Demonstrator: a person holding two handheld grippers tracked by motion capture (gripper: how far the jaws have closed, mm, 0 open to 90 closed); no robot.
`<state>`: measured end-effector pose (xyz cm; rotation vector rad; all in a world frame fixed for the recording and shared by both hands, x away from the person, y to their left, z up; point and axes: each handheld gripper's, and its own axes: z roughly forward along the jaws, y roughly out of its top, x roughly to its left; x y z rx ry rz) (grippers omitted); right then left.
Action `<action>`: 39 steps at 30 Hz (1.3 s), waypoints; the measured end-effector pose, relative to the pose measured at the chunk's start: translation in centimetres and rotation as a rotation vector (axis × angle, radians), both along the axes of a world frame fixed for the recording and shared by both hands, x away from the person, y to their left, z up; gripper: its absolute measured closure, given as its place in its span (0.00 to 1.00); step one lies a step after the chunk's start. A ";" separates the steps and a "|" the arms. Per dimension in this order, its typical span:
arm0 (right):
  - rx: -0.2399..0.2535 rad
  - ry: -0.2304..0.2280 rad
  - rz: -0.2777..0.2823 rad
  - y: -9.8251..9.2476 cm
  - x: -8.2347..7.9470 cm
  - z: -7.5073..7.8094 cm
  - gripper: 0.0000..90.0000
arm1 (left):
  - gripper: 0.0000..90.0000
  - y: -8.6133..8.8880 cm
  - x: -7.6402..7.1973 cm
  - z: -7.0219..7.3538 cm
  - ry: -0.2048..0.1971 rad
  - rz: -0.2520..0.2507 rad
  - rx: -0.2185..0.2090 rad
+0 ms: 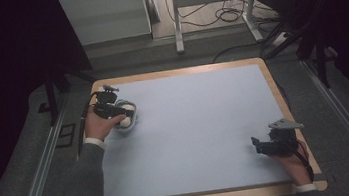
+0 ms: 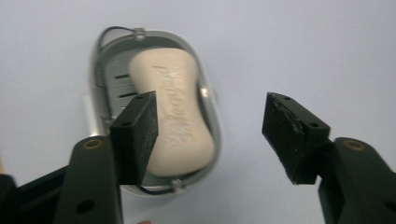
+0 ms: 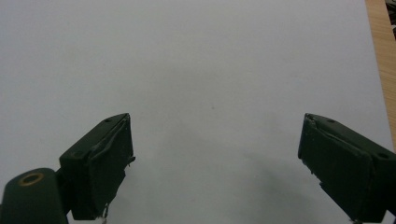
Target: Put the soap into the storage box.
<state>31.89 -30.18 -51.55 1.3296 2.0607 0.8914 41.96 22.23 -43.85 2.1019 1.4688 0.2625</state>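
Pale blue matting covers the bench (image 1: pixel 201 130), which has a wooden rim and fills the middle of the high view; behind it, at the top of the frame, stand a white cabinet (image 1: pixel 104 16) and a metal frame (image 1: pixel 212 8) with loose cables on the floor. At the left of the high view, the left claw (image 1: pixel 113 107) hangs over a soap dish (image 1: pixel 131 114) near the bench's left edge, the person's hand (image 1: pixel 100 127) and grey sleeve (image 1: pixel 85 184) reaching up from the bottom of the frame. In the left gripper view that claw (image 2: pixel 212 135) is spread wide and grips nothing: its left jaw overlaps the near side of the cream soap bar (image 2: pixel 175 116) lying in the clear oval dish (image 2: pixel 100 74), though contact cannot be judged, while its right jaw stands over bare blue surface to the right of the dish. Lettering is pressed into the top of the bar. At the lower right of the high view the right claw (image 1: pixel 264 146) sits near the bench's right edge. In the right gripper view this claw (image 3: pixel 215 154) is released too, jaws far apart over bare matting, with a strip of wooden rim (image 3: pixel 380 56) at the upper right.
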 end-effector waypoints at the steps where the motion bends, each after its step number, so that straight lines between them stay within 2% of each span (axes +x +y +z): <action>1: 0.000 0.000 -0.001 0.0 0.0 0.0 0.11 | 0.37 -0.1 -0.4 0.0 -0.008 -0.013 -0.006; 2: 0.000 0.000 -0.001 0.0 0.0 0.0 0.11 | 0.36 -0.1 -0.4 0.0 -0.008 -0.013 -0.006; 4: 0.001 -0.003 -0.004 -0.1 -0.1 0.1 0.11 | 0.35 -0.6 -1.5 -0.4 -0.027 -0.045 -0.013; 5: 0.001 -0.003 -0.004 -0.1 -0.1 0.1 0.11 | 0.34 -0.6 -1.5 -0.4 -0.027 -0.045 -0.013; 9: 0.003 -0.010 -0.004 -0.2 -0.1 0.2 0.11 | 0.33 -1.1 -3.2 -1.1 -0.050 -0.088 -0.010; 12: 0.001 -0.010 -0.003 -0.1 -0.1 0.2 0.11 | 0.33 -1.3 -4.6 -1.9 -0.071 -0.110 -0.031; 15: -0.002 -0.012 -0.002 0.0 -0.2 0.2 0.11 | 0.32 -1.6 -5.9 -2.8 -0.076 -0.133 -0.046; 18: -0.004 -0.020 0.003 0.1 -0.3 0.3 0.11 | 0.32 -1.6 -7.4 -3.8 -0.089 -0.143 -0.078; 19: -0.004 -0.020 0.003 0.1 -0.3 0.3 0.11 | 0.31 -1.6 -7.4 -3.8 -0.089 -0.143 -0.078; 22: -0.006 -0.024 0.001 0.0 -0.3 0.3 0.11 | 0.30 -1.6 -8.9 -5.1 -0.082 -0.158 -0.101; 25: -0.010 -0.022 -0.004 0.0 -0.4 0.3 0.11 | 0.30 -1.6 -9.6 -5.7 -0.085 -0.165 -0.118; 28: -0.012 -0.022 -0.006 0.0 -0.4 0.3 0.11 | 0.30 -1.5 -10.2 -6.2 -0.088 -0.167 -0.113; 32: -0.013 -0.036 -0.008 0.2 -0.6 0.6 0.11 | 0.29 -1.2 -11.1 -7.3 -0.062 -0.172 -0.114; 35: -0.011 -0.044 -0.007 0.2 -0.8 0.8 0.11 | 0.29 -1.1 -11.3 -7.5 -0.061 -0.170 -0.118; 39: -0.002 -0.047 0.001 0.5 -1.0 0.9 0.11 | 0.29 -0.8 -11.7 -8.0 -0.075 -0.155 -0.122</action>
